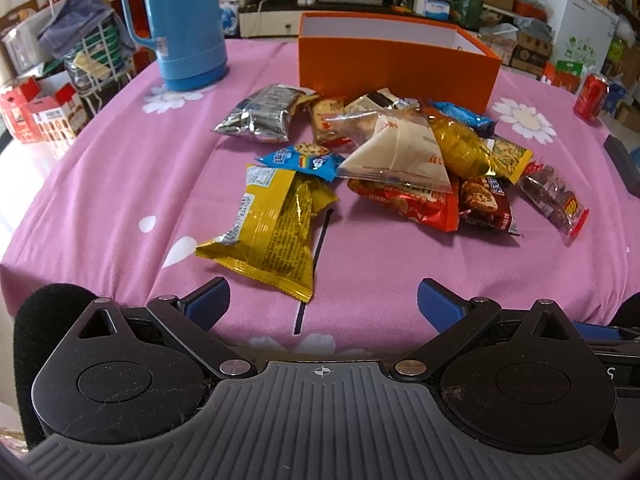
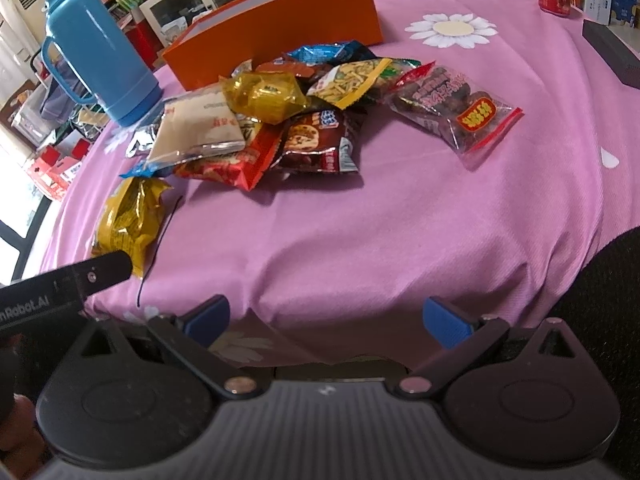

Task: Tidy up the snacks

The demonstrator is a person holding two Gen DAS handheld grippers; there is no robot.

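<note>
Pink cloth is covering the table, with the snack pile lying near the orange box at the far side. Both the left gripper and right gripper are hovering released at the near edge, jaws spread and gripping nothing.

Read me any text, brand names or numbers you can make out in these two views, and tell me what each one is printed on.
"nRobot.AI", cut off at the frame edge: on the left gripper body, seen in the right wrist view.
"S": a lone letter at the right edge of the left wrist view, on the dark body of the right gripper.
Snack packets, yellow packet, red-label clear bag, red can: printing present, too blurred to read.
Orange box, blue thermos: no text visible.
</note>
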